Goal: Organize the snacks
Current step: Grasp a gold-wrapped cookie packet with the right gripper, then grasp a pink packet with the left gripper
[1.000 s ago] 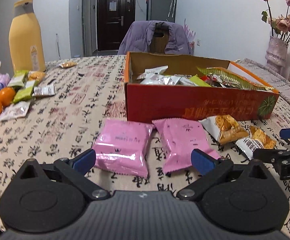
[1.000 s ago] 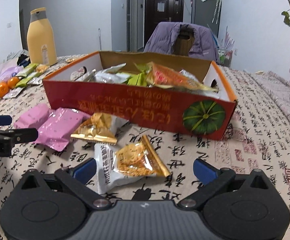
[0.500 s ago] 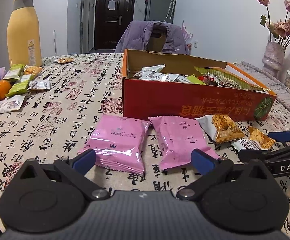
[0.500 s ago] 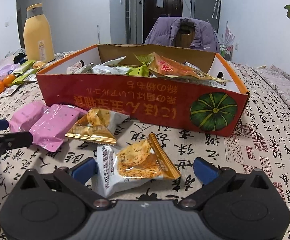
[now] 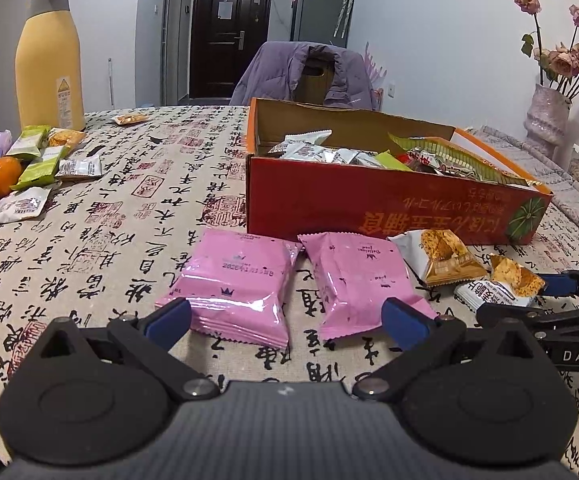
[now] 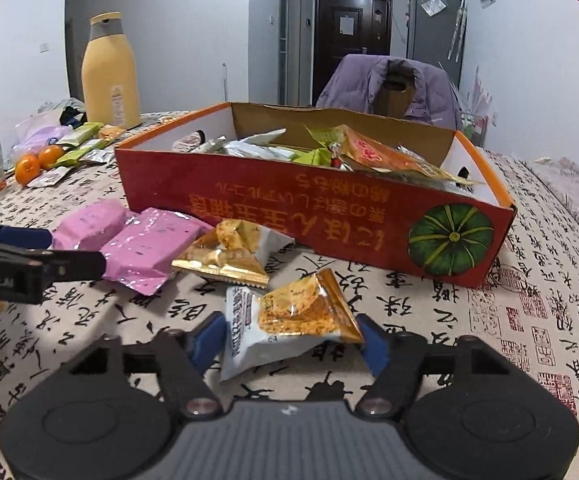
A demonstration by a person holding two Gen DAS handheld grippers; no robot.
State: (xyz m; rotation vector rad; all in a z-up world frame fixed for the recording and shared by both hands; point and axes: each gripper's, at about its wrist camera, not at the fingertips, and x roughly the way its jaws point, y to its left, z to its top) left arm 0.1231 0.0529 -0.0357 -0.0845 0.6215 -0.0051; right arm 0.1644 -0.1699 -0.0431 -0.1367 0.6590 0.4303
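Right wrist view: right gripper fingers just closed in, now clamped on white-and-gold snack packet lying on surface in front of red cardboard box full of snacks. Left gripper fingers wide apart, holding nothing, over two pink packets beside box.

both wrist views sit low and close over the table, looking forward and slightly down toward the box; the right one sits further right; both share box, pink packs, bottle.
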